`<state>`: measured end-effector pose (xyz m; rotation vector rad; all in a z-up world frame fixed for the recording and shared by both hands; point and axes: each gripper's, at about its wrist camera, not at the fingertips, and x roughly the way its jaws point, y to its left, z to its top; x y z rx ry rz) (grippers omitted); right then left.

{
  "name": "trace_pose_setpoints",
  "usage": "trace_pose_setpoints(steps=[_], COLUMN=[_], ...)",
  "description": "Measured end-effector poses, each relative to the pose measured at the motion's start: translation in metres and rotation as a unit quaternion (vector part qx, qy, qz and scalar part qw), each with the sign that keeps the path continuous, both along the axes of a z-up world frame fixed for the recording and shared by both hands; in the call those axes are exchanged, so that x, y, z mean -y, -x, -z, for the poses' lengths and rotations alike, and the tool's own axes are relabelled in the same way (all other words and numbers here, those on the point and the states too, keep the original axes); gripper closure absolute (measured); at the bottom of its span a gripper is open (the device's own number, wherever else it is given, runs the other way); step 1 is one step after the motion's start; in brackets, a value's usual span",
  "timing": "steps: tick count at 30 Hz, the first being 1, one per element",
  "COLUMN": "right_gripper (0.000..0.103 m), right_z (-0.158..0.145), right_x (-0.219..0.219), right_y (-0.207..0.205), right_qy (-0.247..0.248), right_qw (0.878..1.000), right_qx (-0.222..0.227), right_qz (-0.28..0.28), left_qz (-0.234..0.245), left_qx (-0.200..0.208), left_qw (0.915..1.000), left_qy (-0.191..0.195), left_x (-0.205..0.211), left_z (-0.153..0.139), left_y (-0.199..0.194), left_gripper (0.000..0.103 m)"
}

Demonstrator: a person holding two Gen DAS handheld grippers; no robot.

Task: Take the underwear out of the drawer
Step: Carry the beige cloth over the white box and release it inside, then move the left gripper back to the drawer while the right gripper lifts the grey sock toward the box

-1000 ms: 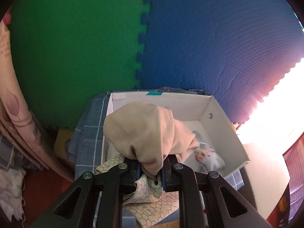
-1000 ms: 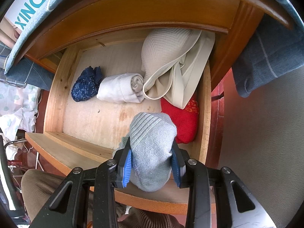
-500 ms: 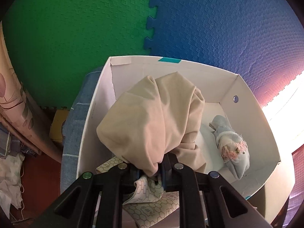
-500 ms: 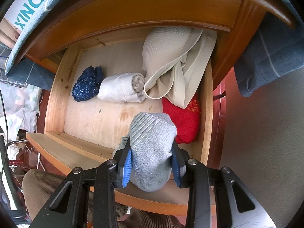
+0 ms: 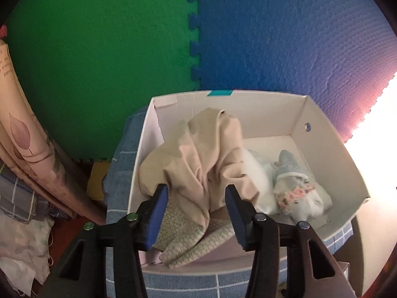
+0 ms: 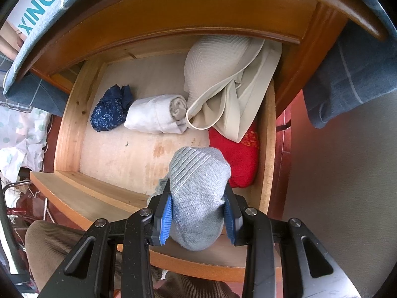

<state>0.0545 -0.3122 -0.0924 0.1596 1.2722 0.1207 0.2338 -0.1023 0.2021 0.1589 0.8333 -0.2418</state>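
Item: beige underwear, soft, light, limp cloth; drapes and bunches, no stiff edge. Best taken by pinching a gathered fold.
Location: inside the white cardboard box, toward its left wall, lying over a patterned cloth and beside a floral bundle.
Left hand-held gripper: jaws opening, pads clear of the cloth, a fold lying between them; released.
Item: grey ribbed garment, soft knit, compressible.
Right hand-held gripper: clenched on it, above the front rim of the wooden drawer.
In the drawer: navy bundle, white roll, cream bra, red garment.
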Motion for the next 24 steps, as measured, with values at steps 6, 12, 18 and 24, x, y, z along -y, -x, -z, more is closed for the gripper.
trace_pose_setpoints(steps=[6,12,18,24], right_gripper=[0.071,0.071,0.071,0.071], right_z=[-0.001,-0.003,-0.008,-0.024], right_x=[-0.001,-0.002,-0.006,-0.004], right_y=[0.0,0.001,0.004,0.013], right_qy=[0.008,0.019,0.031,0.034], right_qw=[1.0,1.0,0.999,0.996], right_qx=[0.004,0.011,0.028,0.078], right_qz=[0.0,0.0,-0.005,0.002], left_qz=[-0.004,-0.014,-0.026,-0.052], left_qx=[0.036,0.073,0.072,0.064], left_qw=[0.9993,0.9972,0.9967,0.9956], left_qy=[0.012,0.002,-0.026,-0.045], left_x=[-0.011,-0.032,-0.053,-0.061], left_z=[-0.025,-0.028,0.012,0.069], left_y=[0.023,0.068,0.118,0.161], left_gripper=[0.047,0.041,0.041,0.041])
